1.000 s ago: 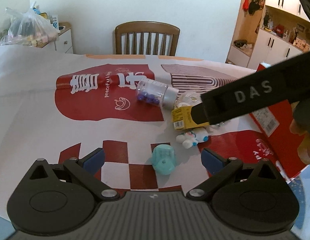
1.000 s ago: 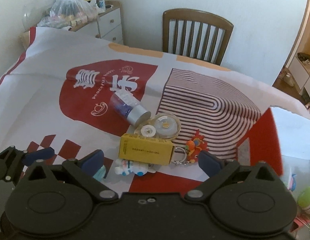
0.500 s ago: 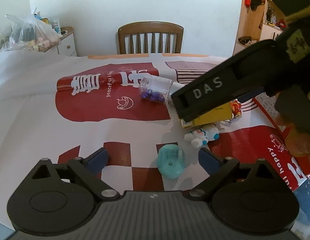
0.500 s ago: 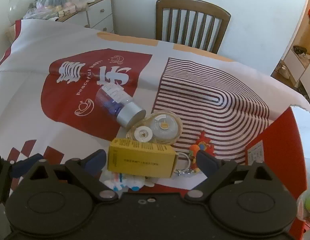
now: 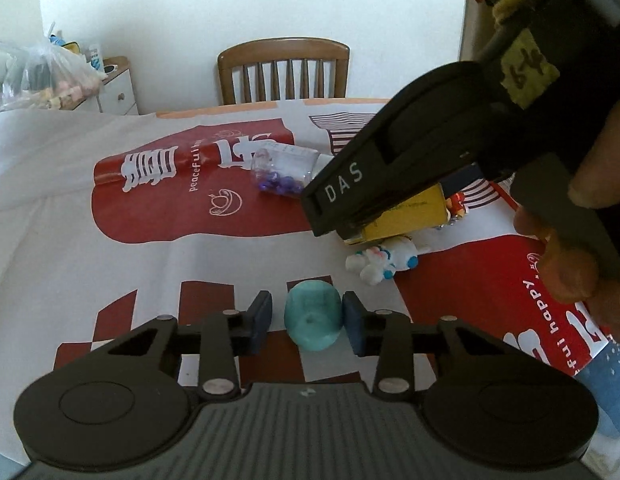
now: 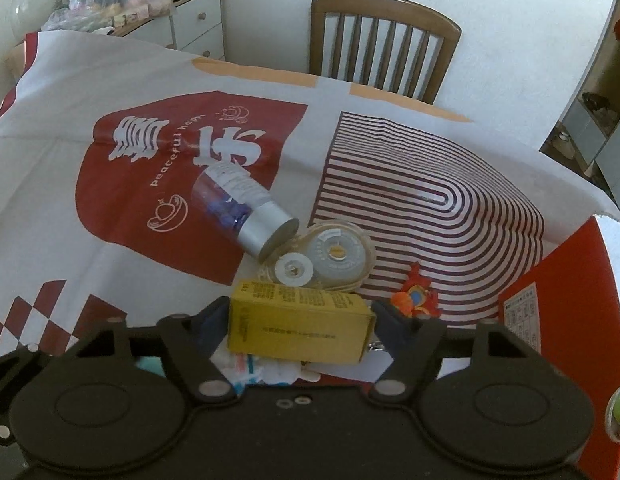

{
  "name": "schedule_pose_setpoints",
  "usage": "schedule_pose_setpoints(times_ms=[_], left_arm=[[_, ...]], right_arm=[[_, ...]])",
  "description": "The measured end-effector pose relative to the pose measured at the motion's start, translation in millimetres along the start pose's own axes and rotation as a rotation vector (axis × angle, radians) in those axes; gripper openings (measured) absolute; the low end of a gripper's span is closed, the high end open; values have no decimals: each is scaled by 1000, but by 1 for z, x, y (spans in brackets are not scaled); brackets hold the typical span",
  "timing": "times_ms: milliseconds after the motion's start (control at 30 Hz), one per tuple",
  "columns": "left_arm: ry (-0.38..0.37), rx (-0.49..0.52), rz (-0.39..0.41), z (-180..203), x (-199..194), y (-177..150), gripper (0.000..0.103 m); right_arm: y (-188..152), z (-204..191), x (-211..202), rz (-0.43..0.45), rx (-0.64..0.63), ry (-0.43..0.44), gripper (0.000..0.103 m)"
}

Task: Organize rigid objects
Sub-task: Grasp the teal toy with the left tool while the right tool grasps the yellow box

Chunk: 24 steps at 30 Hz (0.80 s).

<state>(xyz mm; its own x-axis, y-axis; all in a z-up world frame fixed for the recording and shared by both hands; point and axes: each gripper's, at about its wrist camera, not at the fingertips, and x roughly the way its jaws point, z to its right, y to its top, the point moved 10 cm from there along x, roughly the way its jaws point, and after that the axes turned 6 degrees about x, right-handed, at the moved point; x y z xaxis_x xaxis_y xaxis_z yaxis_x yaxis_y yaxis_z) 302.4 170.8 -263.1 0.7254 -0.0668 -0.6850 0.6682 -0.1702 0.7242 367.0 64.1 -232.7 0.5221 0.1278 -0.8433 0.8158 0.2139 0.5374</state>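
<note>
1. Two grippers work over one small cluster of objects on the printed tablecloth [image 6: 110,80]; the left gripper [image 5: 306,322] straddles a teal rounded toy [image 5: 313,319], its jaws closing, the right pad touching the toy's side and the left pad a sliver short of it.
2. The teal toy is matte, smooth and dome-shaped with a small dimple on its near face; it sits on the red-and-white chequered patch at the cloth's near edge.
3. The right gripper [image 6: 296,322] has its jaws closing round a yellow carton [image 6: 300,326]; both blue pads sit at the carton's short ends, seemingly in contact; the carton is oblong, with dark printed text on its top and front faces.
4. Under the carton's near side lies a white figurine with blue and pink details [image 5: 383,264]; beyond it a clear correction-tape dispenser [image 6: 329,256] touches a tipped clear jar with a silver cap and purple beads [image 6: 240,208]; an orange keychain figure [image 6: 415,298] lies just right of the carton.
5. Much open cloth lies to the left and toward the far edge, where a wooden chair [image 6: 381,40] stands; to the right the cloth ends at a red surface [image 6: 569,280]; a hand [image 5: 573,264] holds the right gripper's body above the cluster in the left wrist view.
</note>
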Motion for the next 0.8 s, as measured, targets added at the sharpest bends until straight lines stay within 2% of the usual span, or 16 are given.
schedule_pose_setpoints(times_ms=[100,333,800], left_arm=[[-1,-14,-5,-2,0,1,30],[-28,-61,-22,-7,-2,2,30],[-56,-126,-16,-9,-35,15,30]], right_arm=[[0,1,-1,4,-2,-8,71],[-1,5,-17,19,16,3,71],[-6,9,-85,77,44,67,71]])
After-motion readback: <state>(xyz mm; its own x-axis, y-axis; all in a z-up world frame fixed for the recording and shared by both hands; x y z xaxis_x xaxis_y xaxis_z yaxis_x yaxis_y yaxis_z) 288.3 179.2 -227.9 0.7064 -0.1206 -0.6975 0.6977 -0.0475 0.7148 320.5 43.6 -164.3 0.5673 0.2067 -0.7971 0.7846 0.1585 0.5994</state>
